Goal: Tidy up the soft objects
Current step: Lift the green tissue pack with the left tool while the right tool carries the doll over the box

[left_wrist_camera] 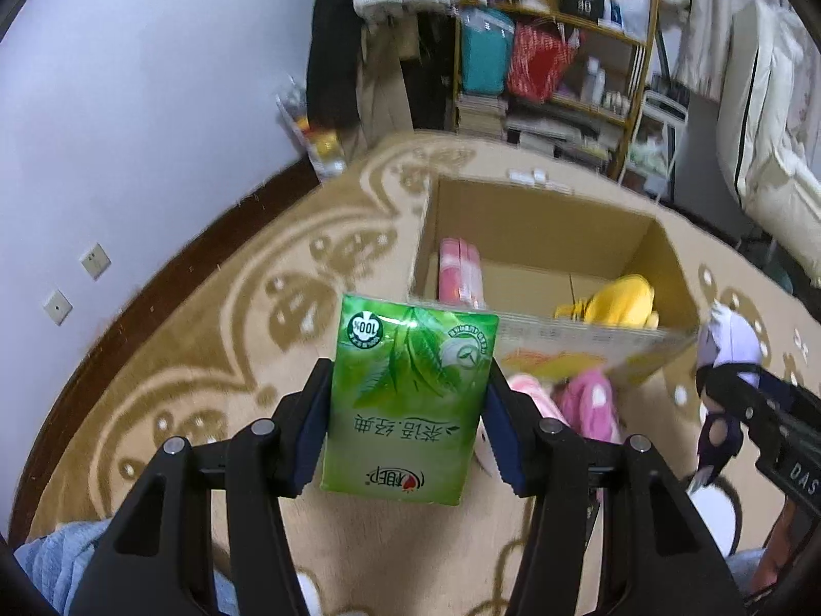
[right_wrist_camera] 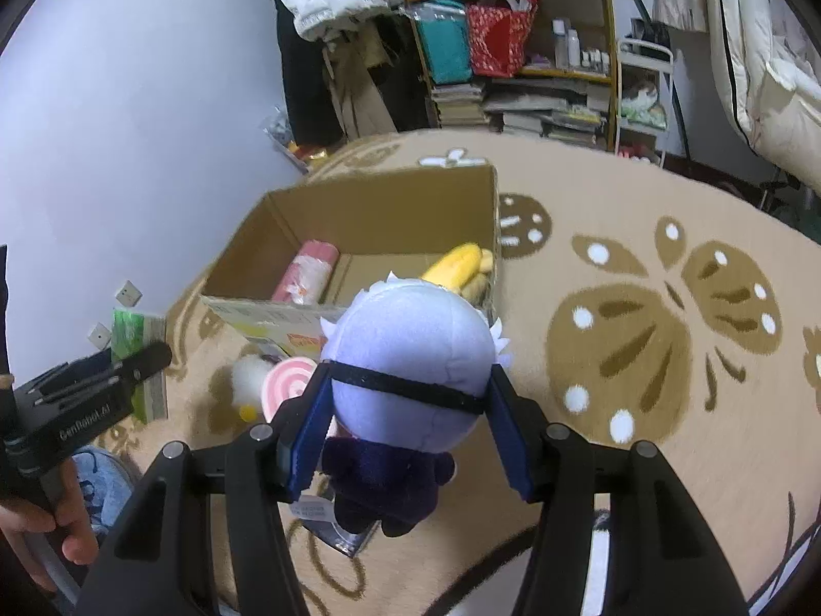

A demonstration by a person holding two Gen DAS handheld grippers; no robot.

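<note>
The left tool was clamped on a green tissue pack, its pads pressing the two narrow sides, and it held the pack in the air just before the near wall of the open box. The pack looked light and soft under a slippery film, so a hold across the middle seemed safest. Its print showed "100%" in a round badge and Chinese characters (upside down in this view).

The right tool was clamped on a plush doll, the pads on both sides of its pale head at the black band, also above the rug near the box. The doll seemed light and squashy; the head gave the firmest hold. The left tool's body read "GenRobot.AI". A pink pack and a yellow plush lay inside the box.
</note>
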